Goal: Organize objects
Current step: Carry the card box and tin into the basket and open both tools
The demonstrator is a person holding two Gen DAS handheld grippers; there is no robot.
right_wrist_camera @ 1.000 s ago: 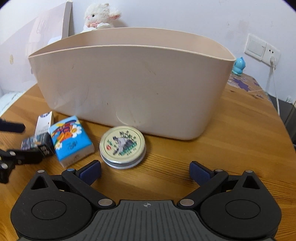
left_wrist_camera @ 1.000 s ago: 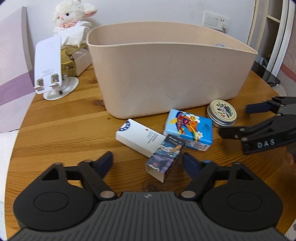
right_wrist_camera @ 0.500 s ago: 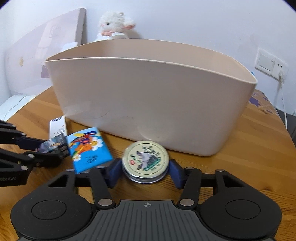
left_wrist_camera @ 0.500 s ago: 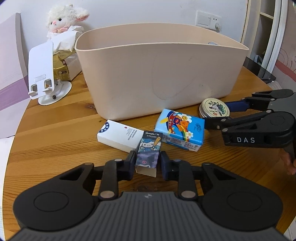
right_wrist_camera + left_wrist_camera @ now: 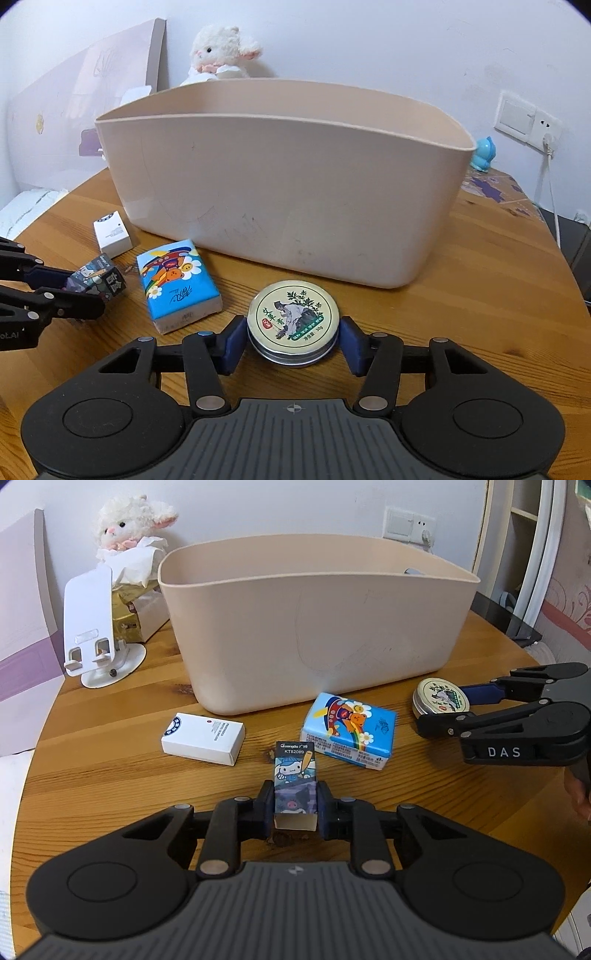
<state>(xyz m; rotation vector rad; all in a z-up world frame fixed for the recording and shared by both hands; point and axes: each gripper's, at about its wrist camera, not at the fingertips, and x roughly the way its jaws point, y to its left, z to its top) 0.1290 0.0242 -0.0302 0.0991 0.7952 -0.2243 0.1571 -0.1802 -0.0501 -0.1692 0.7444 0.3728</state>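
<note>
Blue-padded left gripper (image 5: 295, 808), nearly closed, clamping small cartoon-printed cardboard box (image 5: 295, 782). Right gripper (image 5: 293, 341), just narrowed, pads pressing round metal tin (image 5: 293, 321) by its rim. Ahead of both: smooth beige plastic tub (image 5: 288, 184); between grippers, glossy blue tissue pack (image 5: 349, 731); left, white carton (image 5: 203, 738).

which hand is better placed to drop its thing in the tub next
Right, narrowly. The right tongs grip the round tin right at the tub wall. The left tongs also hold their small cartoon box, but farther back behind the tissue pack.
</note>
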